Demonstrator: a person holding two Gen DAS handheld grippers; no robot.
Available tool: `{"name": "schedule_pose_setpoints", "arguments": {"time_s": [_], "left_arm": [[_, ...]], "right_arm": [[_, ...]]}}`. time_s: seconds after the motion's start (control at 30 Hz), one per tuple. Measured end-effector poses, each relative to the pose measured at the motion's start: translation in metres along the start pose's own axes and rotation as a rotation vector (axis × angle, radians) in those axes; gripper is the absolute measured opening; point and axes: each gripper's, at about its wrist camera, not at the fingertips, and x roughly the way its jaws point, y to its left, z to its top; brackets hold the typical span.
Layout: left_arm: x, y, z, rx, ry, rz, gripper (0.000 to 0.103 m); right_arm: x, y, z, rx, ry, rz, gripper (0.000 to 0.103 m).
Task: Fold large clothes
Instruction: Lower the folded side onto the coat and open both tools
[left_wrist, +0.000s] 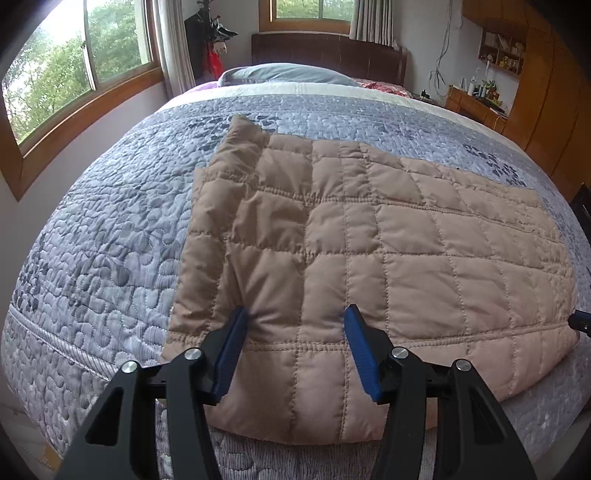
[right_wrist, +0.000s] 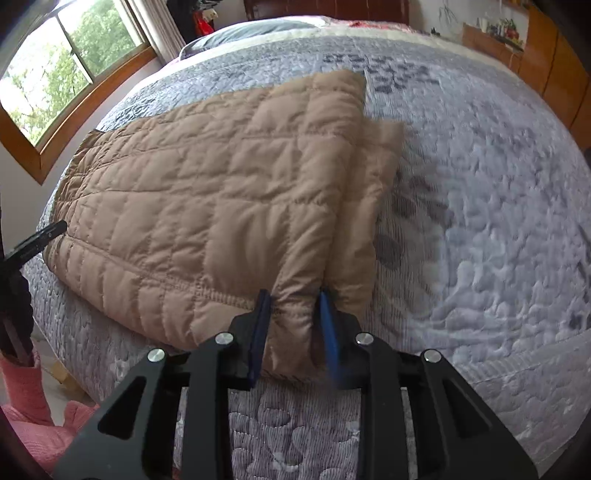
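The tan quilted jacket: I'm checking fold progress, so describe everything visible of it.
The tan quilted jacket is padded fabric stitched in squares, folded into a flat rectangle with one panel doubled over another. It lies on the grey quilted bedspread near the bed's front edge. The right tongs pinch its near corner; the left tongs straddle its hem, open.

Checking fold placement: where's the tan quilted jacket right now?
The tan quilted jacket lies folded on the grey quilted bedspread at the bed's near edge, filling both wrist views' centre, below the pillow.
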Motion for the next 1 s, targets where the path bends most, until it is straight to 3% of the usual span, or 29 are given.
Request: {"name": "schedule_pose_setpoints", "arguments": {"time_s": [0.67, 1.0], "left_arm": [[0.001, 0.001, -0.006, 0.005, -0.018, -0.004, 0.057], [0.003, -0.003, -0.006, 0.014, -0.017, 0.008, 0.057]], "right_arm": [[0.006, -0.003, -0.002, 0.033, -0.017, 0.010, 0.026], [-0.020, 0.000, 0.000, 0.025, -0.042, 0.011, 0.030]]}}
